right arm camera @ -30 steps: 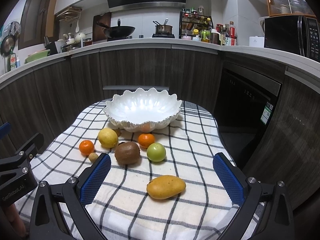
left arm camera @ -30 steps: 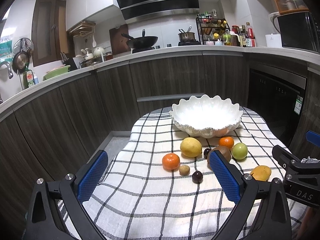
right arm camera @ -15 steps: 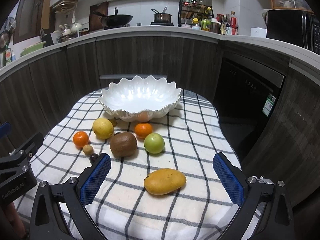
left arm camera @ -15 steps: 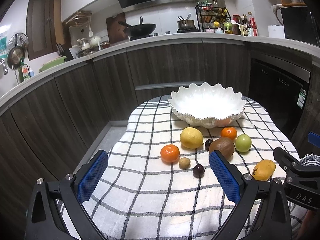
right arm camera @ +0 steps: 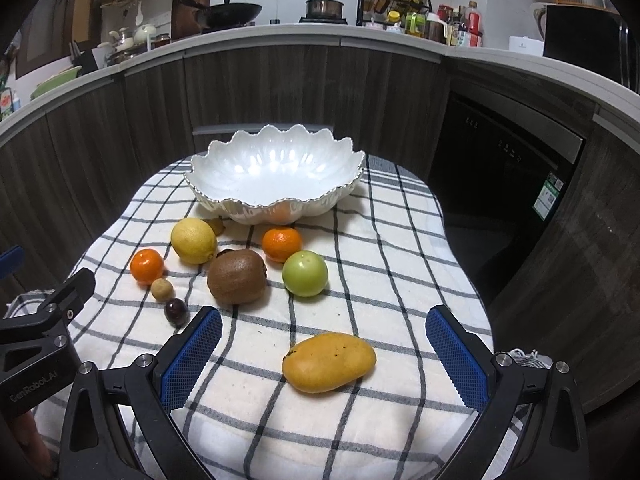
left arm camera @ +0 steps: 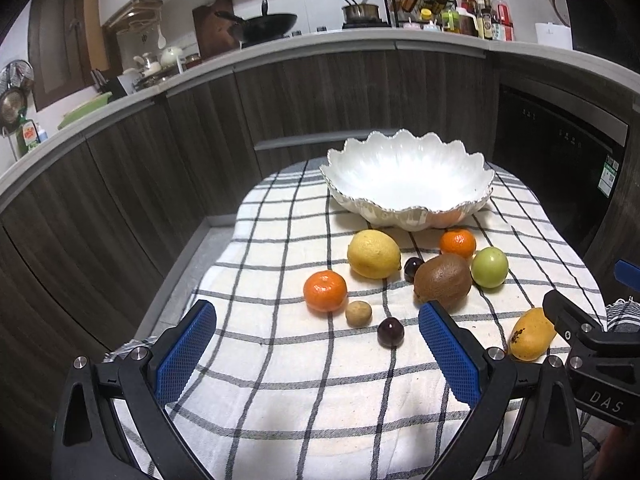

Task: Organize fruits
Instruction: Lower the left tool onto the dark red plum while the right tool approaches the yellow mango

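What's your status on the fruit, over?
Left gripper and right gripper open, empty. Bowl empty; all fruit on the cloth. Mango sits between right gripper's fingers. Path clear.

The bowl is glossy white ceramic with bright highlights. Under it lies a soft woven checked cloth. The kiwi looks fuzzy and matt, the mango smooth. Cabinet fronts show matt wood grain.

Home kitchen: wok, spice rack.
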